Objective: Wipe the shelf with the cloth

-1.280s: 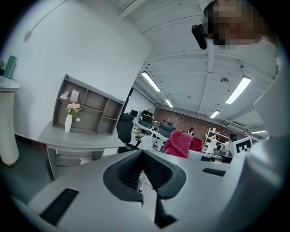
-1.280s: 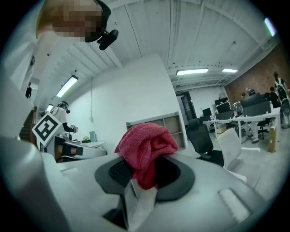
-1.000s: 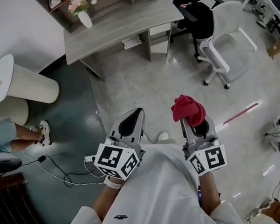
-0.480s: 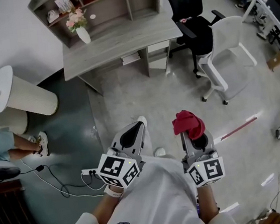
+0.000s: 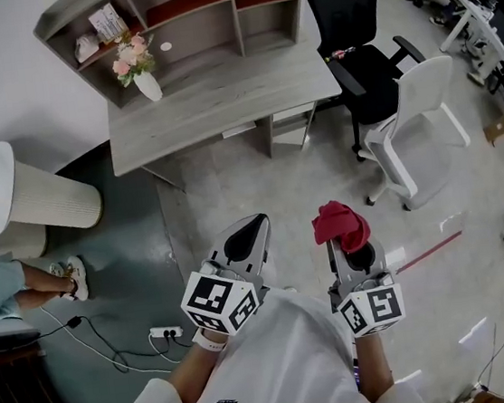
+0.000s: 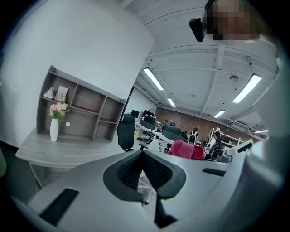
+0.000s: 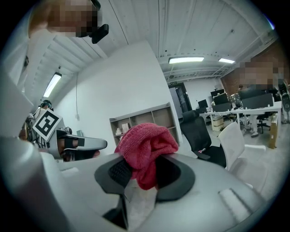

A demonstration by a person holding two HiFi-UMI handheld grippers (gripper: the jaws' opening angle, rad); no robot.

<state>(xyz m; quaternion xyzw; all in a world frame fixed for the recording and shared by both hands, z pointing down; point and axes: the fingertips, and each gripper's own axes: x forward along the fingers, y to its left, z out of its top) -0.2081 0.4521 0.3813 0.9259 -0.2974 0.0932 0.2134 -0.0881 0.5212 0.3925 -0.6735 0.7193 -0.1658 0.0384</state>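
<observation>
A red cloth [image 5: 340, 224] is bunched at the tip of my right gripper [image 5: 347, 237], whose jaws are shut on it; in the right gripper view the cloth [image 7: 147, 149] fills the gap between the pads. My left gripper [image 5: 253, 226] is held beside it at waist height, shut with nothing in it [image 6: 142, 155]. The grey shelf [image 5: 179, 13] with open compartments stands at the back of a grey desk [image 5: 230, 94], well ahead of both grippers. Both gripper views show the shelf [image 6: 84, 111] [image 7: 145, 120] at a distance.
A white vase of pink flowers [image 5: 142, 73] stands on the desk's left part. A black office chair [image 5: 354, 33] and a white chair [image 5: 420, 121] are to the right. A round white table [image 5: 23, 192], a seated person's legs [image 5: 33, 273] and floor cables [image 5: 163, 332] lie left.
The desk and shelf have come further into view and a little nearer as the person walks toward them. Both grippers keep the same pose, the cloth still held.
</observation>
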